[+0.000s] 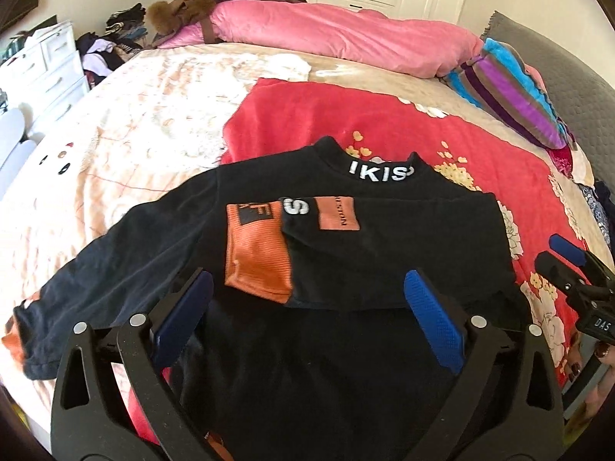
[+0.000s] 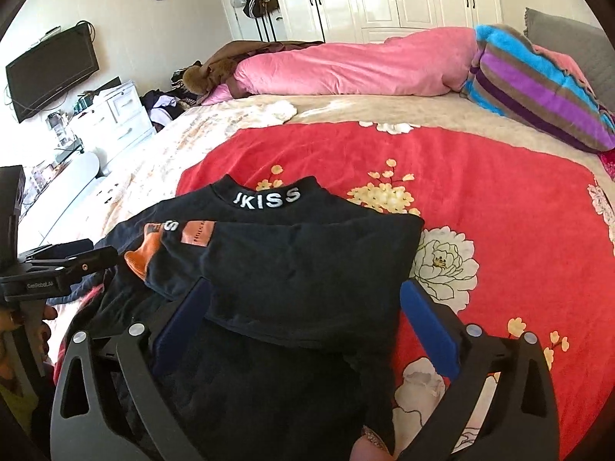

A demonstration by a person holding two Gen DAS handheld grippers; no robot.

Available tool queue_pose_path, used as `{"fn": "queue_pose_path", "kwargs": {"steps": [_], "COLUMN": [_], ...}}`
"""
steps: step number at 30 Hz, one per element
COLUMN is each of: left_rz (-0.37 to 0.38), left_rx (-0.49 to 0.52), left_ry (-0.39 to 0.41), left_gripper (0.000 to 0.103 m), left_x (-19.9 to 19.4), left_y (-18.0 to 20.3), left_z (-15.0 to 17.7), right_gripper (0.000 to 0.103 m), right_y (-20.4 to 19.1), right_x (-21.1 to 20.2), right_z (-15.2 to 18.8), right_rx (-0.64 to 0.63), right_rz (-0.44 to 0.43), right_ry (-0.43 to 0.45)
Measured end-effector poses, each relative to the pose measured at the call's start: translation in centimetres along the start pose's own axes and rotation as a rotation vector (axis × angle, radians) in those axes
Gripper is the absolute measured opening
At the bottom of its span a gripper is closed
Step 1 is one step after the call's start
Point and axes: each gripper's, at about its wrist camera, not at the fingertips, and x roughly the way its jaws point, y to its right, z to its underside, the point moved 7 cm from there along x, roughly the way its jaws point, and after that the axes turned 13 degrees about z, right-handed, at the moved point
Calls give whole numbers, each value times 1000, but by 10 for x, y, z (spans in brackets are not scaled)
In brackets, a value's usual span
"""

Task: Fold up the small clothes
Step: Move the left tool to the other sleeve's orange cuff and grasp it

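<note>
A: Where's the black top (image 1: 384, 253)?
B: Flat on red fleece blanket (image 1: 307, 115), 1 sleeve folded across, ribbed orange patch (image 1: 255, 257) showing.
A: Jaws?
B: Left gripper (image 1: 307, 296) and right gripper (image 2: 305, 307) spread wide, seemingly gripping nothing.

I count one black top (image 1: 326, 253) lying just in front of my two claws. My left claw (image 1: 307, 288) has two blue pads, and my right claw (image 2: 305, 299) has two as well. Under the top lies one red blanket (image 2: 480, 176). Far ahead I see one pink quilt (image 2: 346, 69) and one stripy pillow (image 2: 538, 92).
</note>
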Motion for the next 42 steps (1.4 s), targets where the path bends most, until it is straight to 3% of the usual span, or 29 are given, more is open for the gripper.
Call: {"fn": "queue_pose_path", "kwargs": {"steps": [11,19,31,42], "left_rz": [-6,-36,-114,-183], "left_rx": [-60,-146,-294,-476], "left_ry": [62,106,171,221], "left_gripper": [94,94,94,94], "left_x": [-38,-70,-125,-163], "left_y": [-27,-67,-143,-222], "left_z": [-3,3,29,65], "right_gripper": [99,99,99,99], "right_y": [-39,-76,-146,-207], "right_x": [-29,-41,-57,-56], "right_z": [-12,-14,-15,0], "right_rx": [-28,-47,-121,-194], "right_rz": [-14,-47,-112,-150], "right_ry": [39,37,46,-2]}}
